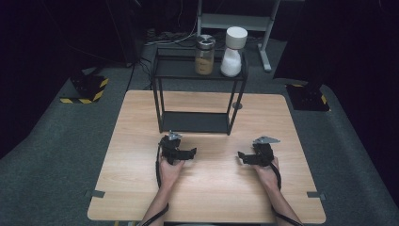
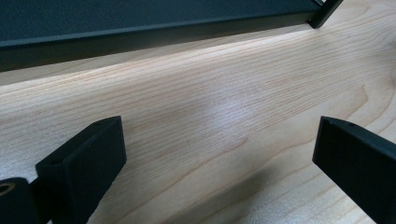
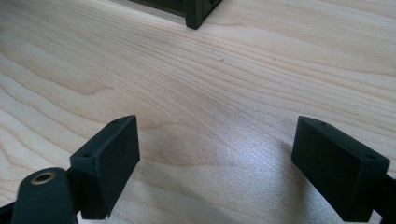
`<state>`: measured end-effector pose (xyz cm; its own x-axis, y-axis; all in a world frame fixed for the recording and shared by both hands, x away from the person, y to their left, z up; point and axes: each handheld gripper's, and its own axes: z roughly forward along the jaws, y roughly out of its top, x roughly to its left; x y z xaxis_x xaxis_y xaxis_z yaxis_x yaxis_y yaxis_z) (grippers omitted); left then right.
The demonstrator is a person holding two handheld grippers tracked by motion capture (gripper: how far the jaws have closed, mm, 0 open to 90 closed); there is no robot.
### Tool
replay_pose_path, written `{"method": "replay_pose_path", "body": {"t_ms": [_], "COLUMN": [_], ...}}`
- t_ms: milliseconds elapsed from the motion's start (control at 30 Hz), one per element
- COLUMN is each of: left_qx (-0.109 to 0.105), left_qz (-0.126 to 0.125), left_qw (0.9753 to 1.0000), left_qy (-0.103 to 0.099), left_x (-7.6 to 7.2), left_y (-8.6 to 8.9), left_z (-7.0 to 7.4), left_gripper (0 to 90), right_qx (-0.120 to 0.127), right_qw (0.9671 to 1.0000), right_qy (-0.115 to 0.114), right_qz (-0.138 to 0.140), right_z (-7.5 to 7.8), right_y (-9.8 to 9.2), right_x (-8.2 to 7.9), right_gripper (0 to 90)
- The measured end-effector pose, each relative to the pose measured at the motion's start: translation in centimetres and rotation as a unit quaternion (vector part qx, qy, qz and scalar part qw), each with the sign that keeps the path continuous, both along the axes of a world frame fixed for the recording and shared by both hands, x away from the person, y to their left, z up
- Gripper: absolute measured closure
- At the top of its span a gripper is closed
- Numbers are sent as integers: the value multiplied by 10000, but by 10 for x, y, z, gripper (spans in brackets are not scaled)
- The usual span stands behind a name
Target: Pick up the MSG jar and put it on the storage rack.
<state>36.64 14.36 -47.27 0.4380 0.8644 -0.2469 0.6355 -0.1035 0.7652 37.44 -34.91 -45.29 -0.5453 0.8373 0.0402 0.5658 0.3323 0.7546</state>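
Observation:
My left gripper (image 1: 173, 147) rests low over the wooden table (image 1: 207, 188), just in front of the black two-tier rack (image 1: 197, 89). Its jaws stand wide apart over bare wood in the left gripper view (image 2: 219, 154), with the rack's lower shelf (image 2: 140, 28) close ahead. My right gripper (image 1: 261, 151) sits to the right at the same depth, also open and holding nothing (image 3: 229, 163). On the rack's top shelf stand a glass jar with a brown filling (image 1: 205, 55) and a white container with a white lid (image 1: 233, 52).
One rack foot (image 3: 196, 16) shows at the top of the right gripper view. Dark carpet surrounds the table. Black stands with yellow-black striped bases (image 1: 87, 89) sit at the back left, another (image 1: 308, 96) at the back right. A grey metal frame (image 1: 235, 21) stands behind.

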Motion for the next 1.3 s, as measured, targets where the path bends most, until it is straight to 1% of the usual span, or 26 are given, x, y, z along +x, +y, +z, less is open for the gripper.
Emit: {"method": "replay_pose_path", "body": {"t_ms": [167,600,800,1233,1300], "left_qx": [34,-38,-50,-82,-124], "left_qz": [-2,5,3,-17,-2], "left_qw": [10000,10000,10000,10000,9999], "left_qy": [-5,4,3,7,17], "left_x": [0,0,0,1,0], "left_y": [-1,1,2,3,4], "left_z": [0,-1,-1,-1,-2], "left_gripper": [28,27,28,29,31], "right_qx": [13,-44,-142,-131,-164], "right_qw": [10000,10000,9999,9999,9999], "right_qy": [6,-13,-25,-19,-30], "right_qz": [8,-5,-13,-28,-28], "right_z": [0,0,1,1,1], "right_y": [-1,2,6,6,7], "right_x": [1,0,-1,-2,-2], "right_gripper": [147,146,146,139,138]}}
